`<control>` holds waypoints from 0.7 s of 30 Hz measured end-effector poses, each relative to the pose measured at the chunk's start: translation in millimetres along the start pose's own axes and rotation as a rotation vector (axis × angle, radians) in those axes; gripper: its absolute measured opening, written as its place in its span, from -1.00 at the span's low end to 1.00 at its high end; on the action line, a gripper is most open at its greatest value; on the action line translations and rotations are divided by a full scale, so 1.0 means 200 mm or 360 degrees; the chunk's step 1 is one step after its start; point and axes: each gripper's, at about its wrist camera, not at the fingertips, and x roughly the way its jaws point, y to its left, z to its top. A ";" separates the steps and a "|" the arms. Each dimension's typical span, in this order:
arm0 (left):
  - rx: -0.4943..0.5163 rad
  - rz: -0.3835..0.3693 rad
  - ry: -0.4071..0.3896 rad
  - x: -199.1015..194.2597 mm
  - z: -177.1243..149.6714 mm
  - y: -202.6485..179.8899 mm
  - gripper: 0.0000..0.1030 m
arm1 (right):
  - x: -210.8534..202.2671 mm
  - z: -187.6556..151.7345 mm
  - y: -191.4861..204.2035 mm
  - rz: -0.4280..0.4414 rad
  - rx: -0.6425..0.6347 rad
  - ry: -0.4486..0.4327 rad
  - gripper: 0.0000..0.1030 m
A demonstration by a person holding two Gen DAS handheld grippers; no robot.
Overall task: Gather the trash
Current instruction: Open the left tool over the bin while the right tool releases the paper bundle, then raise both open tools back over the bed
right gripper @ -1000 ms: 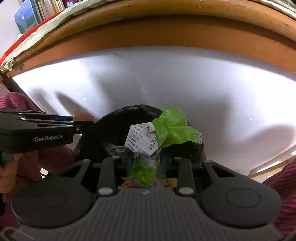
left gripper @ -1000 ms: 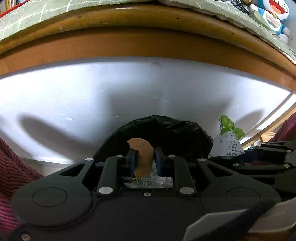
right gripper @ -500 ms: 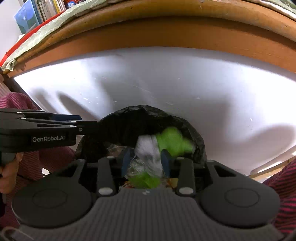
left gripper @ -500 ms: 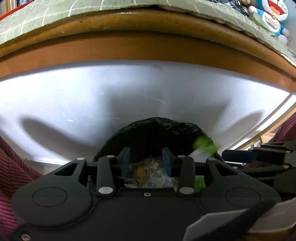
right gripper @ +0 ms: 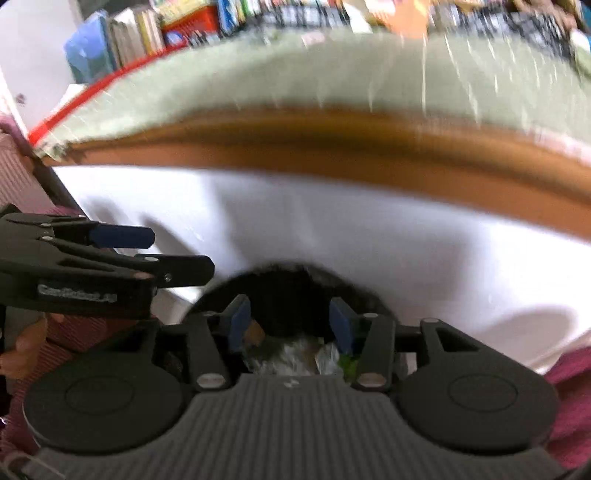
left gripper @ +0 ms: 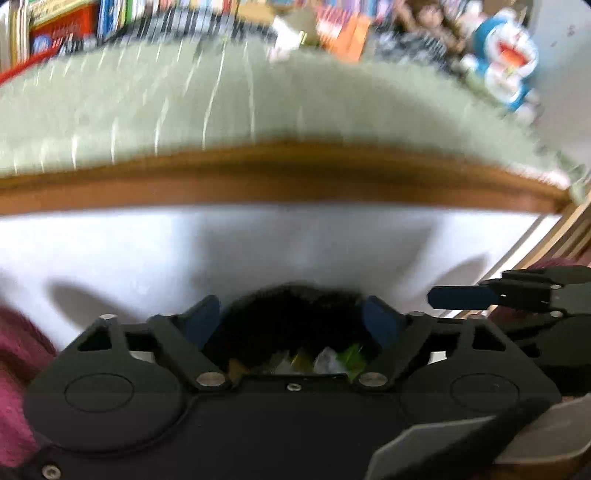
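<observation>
Closest to the lens in the left wrist view, the left claw (left gripper: pixel 291 314) has its jaws opening, blue pads spread wide, with nothing pinched between them. Directly under and beyond that gap sits the black trash bag (left gripper: pixel 291 317), its mouth open, and inside it lies the collected trash (left gripper: pixel 325 360): pale crumpled wrapping, a scrap of green and a brownish piece, all blurred. The right wrist view gives the same arrangement: the right claw (right gripper: pixel 290 319) is also opening, its pads apart and free of anything, hanging over the bag (right gripper: pixel 288 291) with the litter (right gripper: pixel 295 356) visible low between the fingers. Each claw shows in the other's view, the left one at the left edge (right gripper: pixel 147 251) above a hand (right gripper: pixel 26 347) in a dark red striped sleeve (right gripper: pixel 85 332), the right one at the right edge (left gripper: pixel 461 297). Past the bag spreads the white floor (left gripper: pixel 184 251), marked by soft shadows. Farther on runs the brown wooden edge of a worktop (left gripper: pixel 295 177) covered by a pale green cloth (left gripper: pixel 221 103) with white lines. At the back, blurred, stand rows of books (right gripper: pixel 147 29) and a blue and white cartoon toy (left gripper: pixel 509 62).
</observation>
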 end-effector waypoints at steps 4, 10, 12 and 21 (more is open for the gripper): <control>0.0044 -0.0045 -0.0146 -0.16 0.11 0.00 0.69 | -0.15 0.09 0.03 0.0038 -0.0102 -0.0125 0.37; 0.0072 -0.0048 -0.0396 -0.32 0.35 0.02 0.79 | -0.29 0.27 -0.01 -0.0043 -0.0186 -0.0329 0.53; 0.0065 0.0016 -0.0461 -0.33 0.44 0.04 0.80 | -0.31 0.34 -0.04 -0.0102 -0.0186 -0.0387 0.56; -0.0038 0.0188 -0.0587 -0.12 0.87 0.22 0.82 | -0.24 0.71 -0.24 -0.0341 -0.0115 -0.0574 0.82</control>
